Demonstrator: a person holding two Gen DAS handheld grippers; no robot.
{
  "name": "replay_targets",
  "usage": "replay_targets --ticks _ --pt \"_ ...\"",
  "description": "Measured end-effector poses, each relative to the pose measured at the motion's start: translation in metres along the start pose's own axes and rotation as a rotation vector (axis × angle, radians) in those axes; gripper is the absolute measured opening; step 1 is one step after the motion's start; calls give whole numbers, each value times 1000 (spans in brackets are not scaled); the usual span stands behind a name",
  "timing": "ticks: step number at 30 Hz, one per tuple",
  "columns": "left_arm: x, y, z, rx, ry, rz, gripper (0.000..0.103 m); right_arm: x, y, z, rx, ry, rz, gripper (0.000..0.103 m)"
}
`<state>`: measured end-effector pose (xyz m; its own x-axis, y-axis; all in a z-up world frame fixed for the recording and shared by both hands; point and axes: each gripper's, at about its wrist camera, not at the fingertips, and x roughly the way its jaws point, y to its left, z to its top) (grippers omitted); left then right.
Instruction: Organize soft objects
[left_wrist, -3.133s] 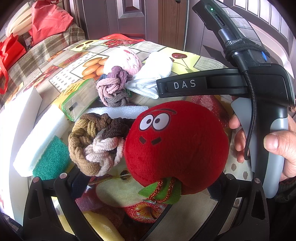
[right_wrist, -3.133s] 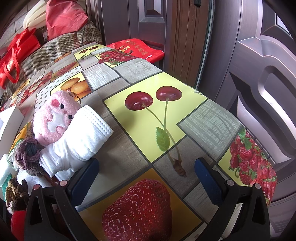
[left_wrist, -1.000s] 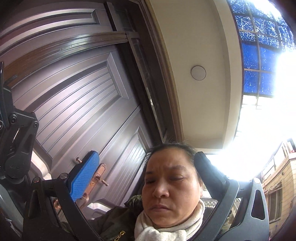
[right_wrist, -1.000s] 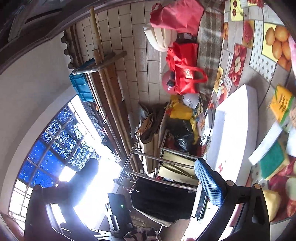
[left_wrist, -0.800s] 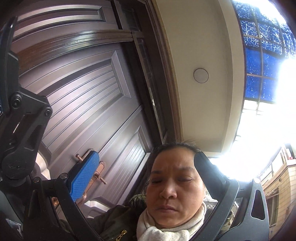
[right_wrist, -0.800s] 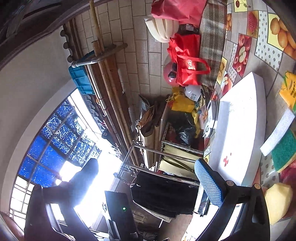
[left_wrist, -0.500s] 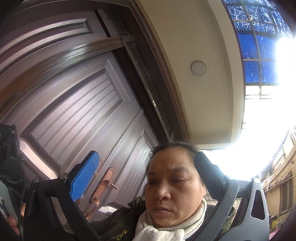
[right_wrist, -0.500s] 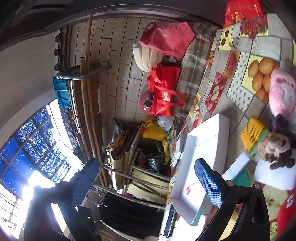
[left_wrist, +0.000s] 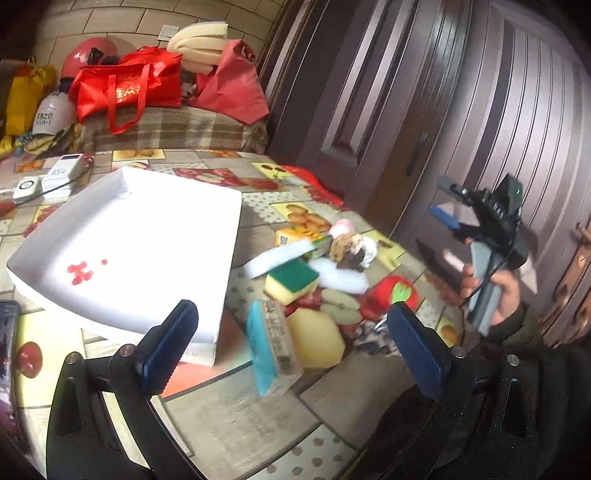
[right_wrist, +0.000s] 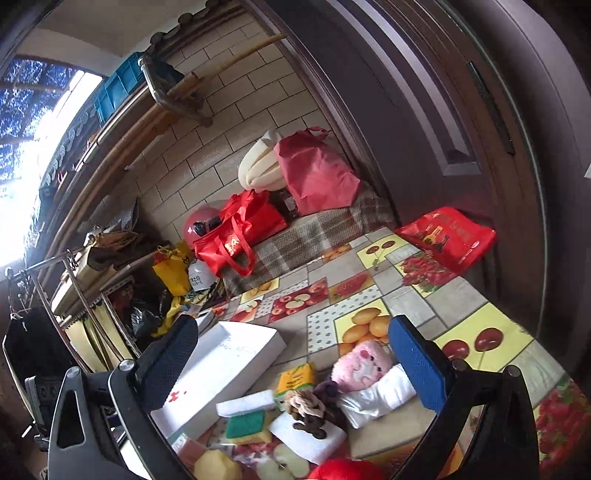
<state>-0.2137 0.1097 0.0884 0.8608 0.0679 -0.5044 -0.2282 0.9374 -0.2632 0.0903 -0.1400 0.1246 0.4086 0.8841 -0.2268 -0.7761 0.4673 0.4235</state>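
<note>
The white tray (left_wrist: 140, 236) on the fruit-print worktop (left_wrist: 236, 413) holds nothing but small red marks. The soft things lie beside it: green-topped sponge (left_wrist: 291, 280), knotted scrunchies (left_wrist: 345, 247), pink plush (right_wrist: 360, 365), red plush (left_wrist: 391, 295). Half a second ago both cameras pointed upward; now they face the worktop. Left gripper (left_wrist: 291, 343) and right gripper (right_wrist: 291, 365) hover, jaws wide, empty; a hand (left_wrist: 495, 295) grips the right one's handle.

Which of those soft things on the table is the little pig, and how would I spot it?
Start at the big shallow white tray on the fruit-patterned tablecloth, then look to the cluster of soft items beside it. The small pink plush pig sits at the cluster's far edge, touching a rolled white cloth. It is the only pink thing there, and it has a snout.
</note>
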Motion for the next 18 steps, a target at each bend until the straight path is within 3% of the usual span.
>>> replay_targets --ticks 4,9,11,13,15,18 --pt "32 -27 -31 110 125 96 103 -9 -28 -15 -26 112 -84 103" --pt "55 -22 -38 65 193 177 101 12 -23 -51 -234 338 -195 103" --pt "54 -19 -35 43 194 176 92 20 -20 -65 -252 396 -179 103" --pt "54 -18 -29 41 195 176 89 28 -16 -74 -258 434 -153 103" --pt "58 -19 -27 48 214 179 79 36 -9 -81 -273 464 -142 103" --pt "69 -19 -28 53 251 208 70 48 -4 -91 -297 510 -166 103"
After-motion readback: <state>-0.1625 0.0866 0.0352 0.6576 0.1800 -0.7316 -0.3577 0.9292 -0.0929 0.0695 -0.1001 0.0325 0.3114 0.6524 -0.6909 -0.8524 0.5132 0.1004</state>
